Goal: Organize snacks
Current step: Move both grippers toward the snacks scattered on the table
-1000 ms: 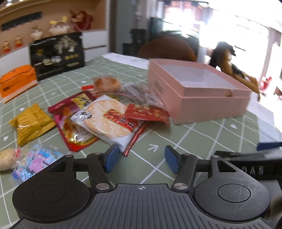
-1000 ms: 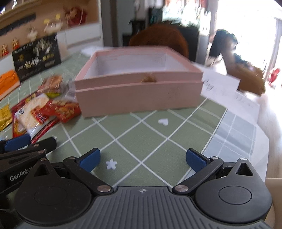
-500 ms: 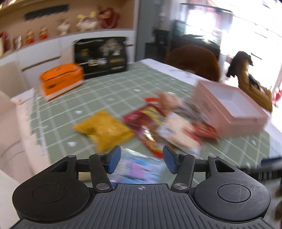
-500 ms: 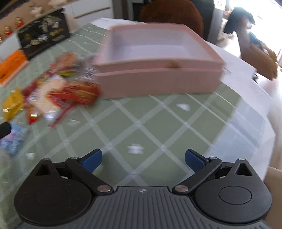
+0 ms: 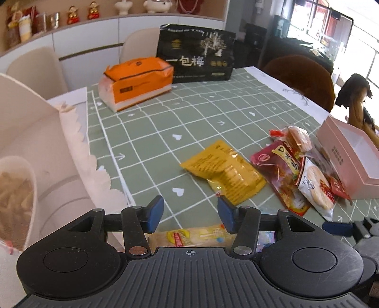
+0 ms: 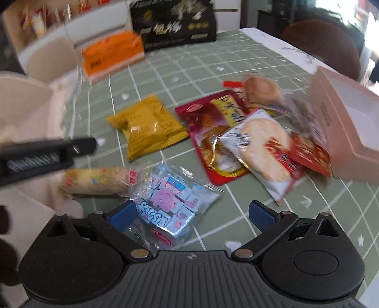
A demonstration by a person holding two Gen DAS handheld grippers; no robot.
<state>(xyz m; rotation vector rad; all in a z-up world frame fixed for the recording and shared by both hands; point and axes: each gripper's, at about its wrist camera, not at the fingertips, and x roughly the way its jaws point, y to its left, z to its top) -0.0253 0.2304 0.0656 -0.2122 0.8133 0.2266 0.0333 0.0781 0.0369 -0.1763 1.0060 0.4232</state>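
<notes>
Nothing sorted yet: pink box (image 5: 350,151) at the table's right edge looks empty, snacks (image 6: 213,132) all loose beside it. Left gripper (image 5: 190,214) and right gripper (image 6: 191,215) both spread wide, holding nothing.

this is a home dining room. a table under a green grid-patterned tablecloth with small white hearts and arrows (image 5: 165,123) stands among cream upholstered dining chairs (image 5: 38,68) and a brown rounded chair (image 5: 305,75). along the wall runs a white cabinet with a wooden shelf of small figurines and ornaments (image 5: 80,11). on the table sit an orange soft pack of tissues (image 5: 137,83), a black gift bag with gold chinese lettering (image 5: 196,54), and loose wrapped snack packets (image 5: 284,170), all everyday household things. bright windows (image 5: 331,28) light the far side of the room.
</notes>
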